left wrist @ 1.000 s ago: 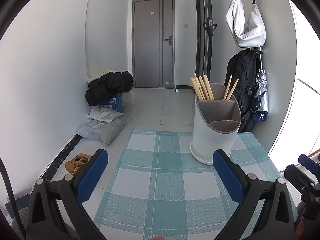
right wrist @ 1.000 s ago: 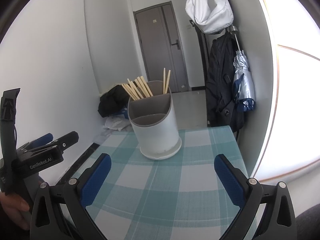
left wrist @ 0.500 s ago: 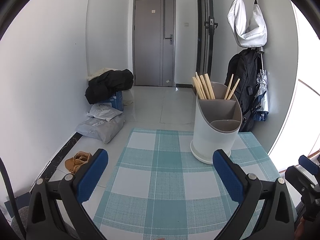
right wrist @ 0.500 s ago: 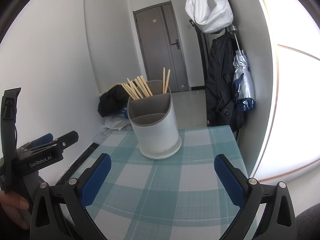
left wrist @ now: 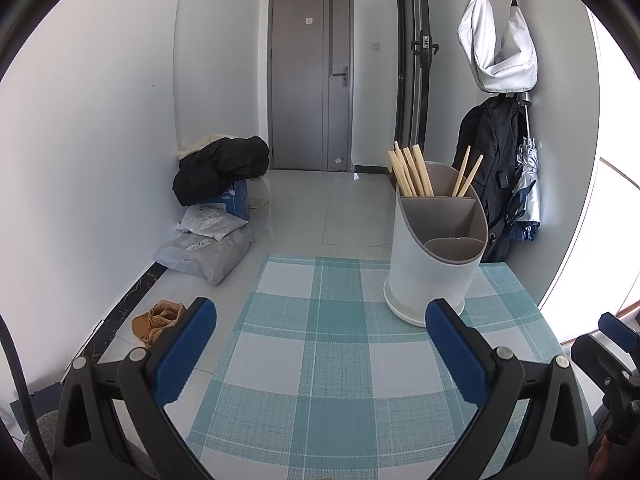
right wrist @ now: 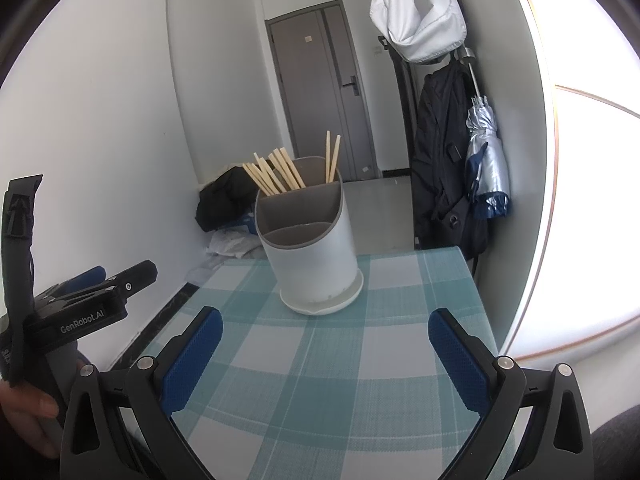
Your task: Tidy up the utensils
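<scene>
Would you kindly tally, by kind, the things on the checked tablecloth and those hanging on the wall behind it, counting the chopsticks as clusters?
Utensil holder: 1
Chopstick clusters: 2
White bag: 1
Black backpack: 1
Folded umbrella: 1
Total: 6

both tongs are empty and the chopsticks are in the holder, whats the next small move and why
Probably draw both tongs back. The left tongs and right tongs are open and hold nothing, the chopsticks stand in the holder, and nothing loose shows on the cloth, so the sorting looks done.
</scene>
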Available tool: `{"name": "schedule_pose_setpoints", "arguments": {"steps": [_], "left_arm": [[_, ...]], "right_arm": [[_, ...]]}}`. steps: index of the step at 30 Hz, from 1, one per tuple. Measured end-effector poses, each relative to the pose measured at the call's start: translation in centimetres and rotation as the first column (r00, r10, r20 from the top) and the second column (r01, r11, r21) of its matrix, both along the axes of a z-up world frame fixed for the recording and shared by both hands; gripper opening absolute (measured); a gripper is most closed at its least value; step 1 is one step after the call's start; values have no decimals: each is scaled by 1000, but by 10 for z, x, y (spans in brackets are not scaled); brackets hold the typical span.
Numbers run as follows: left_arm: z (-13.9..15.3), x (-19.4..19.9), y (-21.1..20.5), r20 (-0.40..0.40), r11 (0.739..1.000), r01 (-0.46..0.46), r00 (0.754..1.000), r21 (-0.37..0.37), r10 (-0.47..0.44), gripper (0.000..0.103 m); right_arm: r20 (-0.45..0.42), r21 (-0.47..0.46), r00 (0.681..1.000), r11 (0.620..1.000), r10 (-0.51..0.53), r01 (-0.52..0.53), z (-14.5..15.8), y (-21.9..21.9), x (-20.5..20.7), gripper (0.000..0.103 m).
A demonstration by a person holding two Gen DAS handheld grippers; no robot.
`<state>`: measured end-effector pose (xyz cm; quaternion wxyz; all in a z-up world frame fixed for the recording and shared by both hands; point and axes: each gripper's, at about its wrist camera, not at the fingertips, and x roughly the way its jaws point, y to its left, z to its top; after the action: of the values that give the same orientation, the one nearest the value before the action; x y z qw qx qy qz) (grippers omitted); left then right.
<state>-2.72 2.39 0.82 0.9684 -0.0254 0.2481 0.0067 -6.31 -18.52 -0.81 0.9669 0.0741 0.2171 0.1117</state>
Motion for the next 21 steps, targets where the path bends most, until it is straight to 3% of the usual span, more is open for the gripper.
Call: {"name": "schedule_pose_setpoints", "arguments": {"steps": [21], "left_arm": [[0,1,0,-11,1000,2,1000,-9,-2,102]], "right_arm": [[-7,-1,1000,1000,0,0,0,1,1,103]]}}
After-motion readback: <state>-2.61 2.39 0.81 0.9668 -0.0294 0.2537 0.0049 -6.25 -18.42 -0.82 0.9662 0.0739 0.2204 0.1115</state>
